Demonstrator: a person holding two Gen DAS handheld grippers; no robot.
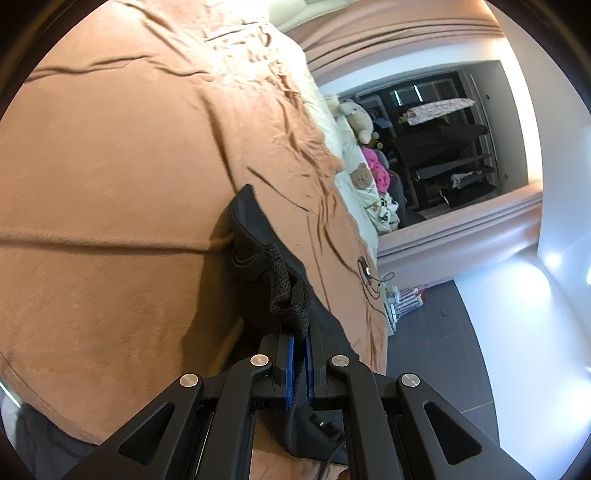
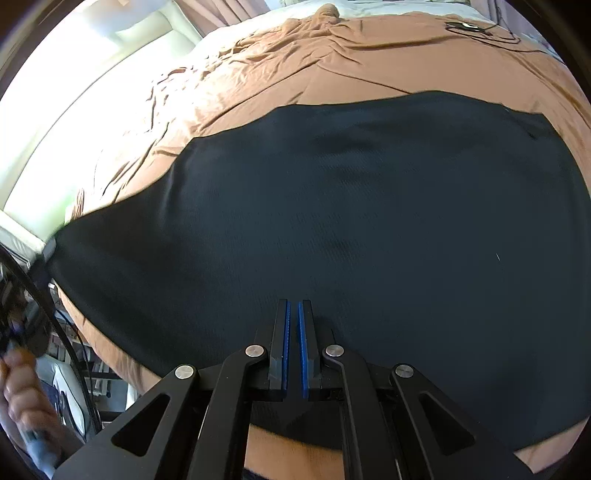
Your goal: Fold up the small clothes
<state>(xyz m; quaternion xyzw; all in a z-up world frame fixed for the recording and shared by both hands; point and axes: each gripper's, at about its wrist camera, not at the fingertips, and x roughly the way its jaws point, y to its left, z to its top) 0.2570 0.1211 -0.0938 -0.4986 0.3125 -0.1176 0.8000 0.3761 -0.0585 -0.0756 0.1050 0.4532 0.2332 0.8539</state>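
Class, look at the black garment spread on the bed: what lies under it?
The black garment lies on a brown bedsheet, which shows all around its edges. Whatever sits directly beneath the cloth is covered and cannot be seen.

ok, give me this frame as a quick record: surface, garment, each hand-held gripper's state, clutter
surface: bed with an orange-brown sheet, wrinkled
garment: black garment, spread mostly flat on the sheet
left hand-held gripper: shut on a bunched mesh edge of the black garment
right hand-held gripper: jaws nearly together over the garment; whether they pinch fabric cannot be told
clutter: small black device with cable on the sheet at the far side
background: stuffed bear beyond the bed, left wrist view
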